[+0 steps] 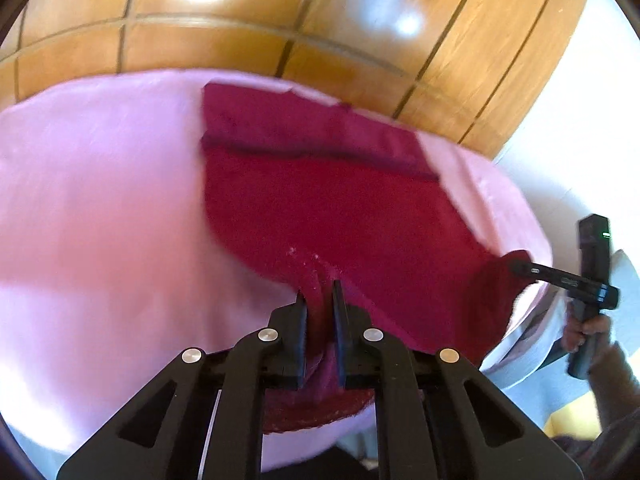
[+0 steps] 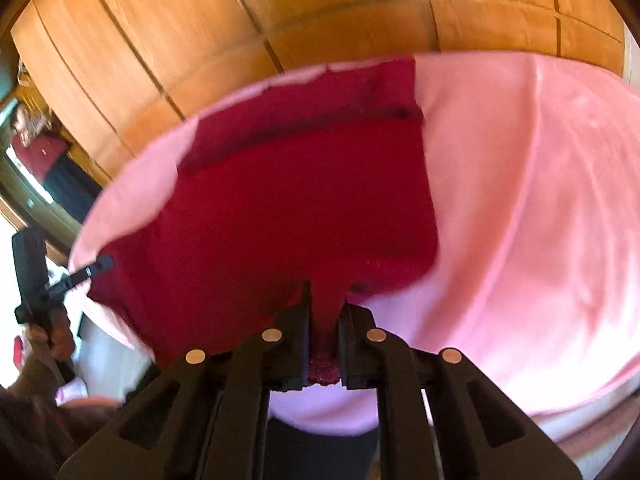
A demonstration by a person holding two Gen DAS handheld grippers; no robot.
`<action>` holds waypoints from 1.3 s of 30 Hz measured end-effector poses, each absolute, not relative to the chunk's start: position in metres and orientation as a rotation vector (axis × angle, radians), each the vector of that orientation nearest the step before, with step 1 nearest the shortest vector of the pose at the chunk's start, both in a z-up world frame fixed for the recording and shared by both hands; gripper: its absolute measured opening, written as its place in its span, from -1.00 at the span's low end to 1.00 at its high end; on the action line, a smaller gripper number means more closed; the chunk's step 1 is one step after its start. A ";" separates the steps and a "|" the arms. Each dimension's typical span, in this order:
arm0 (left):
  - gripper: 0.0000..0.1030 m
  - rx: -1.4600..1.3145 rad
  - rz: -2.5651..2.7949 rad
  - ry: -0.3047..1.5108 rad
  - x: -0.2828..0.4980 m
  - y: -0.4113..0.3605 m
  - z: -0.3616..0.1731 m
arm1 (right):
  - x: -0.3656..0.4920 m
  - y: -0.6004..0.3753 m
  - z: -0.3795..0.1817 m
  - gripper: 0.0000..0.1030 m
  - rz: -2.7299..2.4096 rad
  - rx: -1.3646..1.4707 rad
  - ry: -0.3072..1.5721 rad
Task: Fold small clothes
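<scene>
A dark red garment (image 1: 320, 200) lies spread on a pink blanket (image 1: 100, 200). Its far part is folded over in a darker band. My left gripper (image 1: 319, 290) is shut on the garment's near edge, the cloth bunched between its fingers. My right gripper (image 2: 325, 296) is shut on the other near corner of the same garment (image 2: 300, 200). Each gripper also shows in the other's view: the right one at the far right (image 1: 520, 266), the left one at the far left (image 2: 104, 262), both pinching the cloth edge. The near edge is lifted off the blanket (image 2: 520, 200).
A wooden panelled wall (image 1: 280, 12) stands behind the bed. A white floor or sheet (image 1: 580, 120) shows at the right. A person in a red top (image 2: 36, 148) stands at the far left by a doorway.
</scene>
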State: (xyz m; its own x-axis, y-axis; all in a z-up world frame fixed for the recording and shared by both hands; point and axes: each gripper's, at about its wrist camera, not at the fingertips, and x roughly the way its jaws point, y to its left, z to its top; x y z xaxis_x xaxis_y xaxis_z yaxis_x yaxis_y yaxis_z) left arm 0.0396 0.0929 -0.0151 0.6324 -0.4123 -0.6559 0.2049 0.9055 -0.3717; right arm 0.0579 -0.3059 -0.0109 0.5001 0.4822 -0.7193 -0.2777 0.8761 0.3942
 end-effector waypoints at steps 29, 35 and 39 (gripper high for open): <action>-0.44 -0.323 -0.189 0.921 0.171 0.117 -0.075 | 0.149 -0.345 -0.074 0.55 0.242 0.422 0.908; -0.87 -0.337 -0.168 0.885 0.155 0.124 -0.070 | 0.156 -0.338 -0.071 -0.59 0.231 0.411 0.912; -0.88 -0.339 -0.198 0.871 0.136 0.126 -0.065 | 0.141 -0.345 -0.062 -0.70 0.254 0.436 0.903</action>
State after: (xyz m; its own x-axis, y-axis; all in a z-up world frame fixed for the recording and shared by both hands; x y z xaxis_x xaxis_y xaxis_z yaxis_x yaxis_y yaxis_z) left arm 0.1365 0.1259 -0.0655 0.6305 -0.3059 -0.7133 0.0326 0.9287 -0.3694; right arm 0.1409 -0.3449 -0.0623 0.5980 0.3911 -0.6996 -0.0316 0.8837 0.4671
